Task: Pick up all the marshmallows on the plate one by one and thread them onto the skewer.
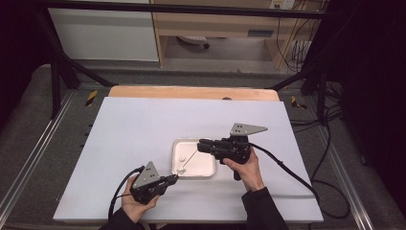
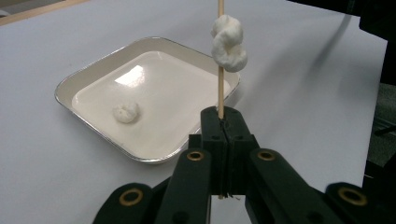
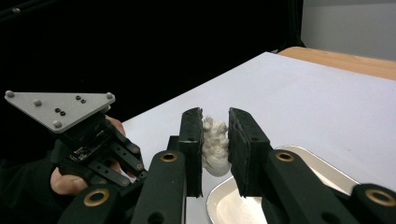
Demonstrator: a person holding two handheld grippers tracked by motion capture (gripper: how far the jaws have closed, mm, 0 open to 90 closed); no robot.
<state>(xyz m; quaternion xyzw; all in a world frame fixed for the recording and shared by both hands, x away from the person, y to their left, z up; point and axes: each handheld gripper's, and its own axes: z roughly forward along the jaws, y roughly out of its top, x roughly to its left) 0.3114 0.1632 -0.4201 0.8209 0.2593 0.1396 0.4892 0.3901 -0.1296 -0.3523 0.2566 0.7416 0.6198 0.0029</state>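
The left gripper [image 2: 223, 122] pinches one thin wooden skewer [image 2: 220, 88] threaded with two white marshmallows [image 2: 228, 43]; the right gripper [image 3: 215, 140] clamps a third puffy lump [image 3: 214, 145] — a fourth [image 2: 126, 112] lies in the silver tray [image 2: 74, 83].
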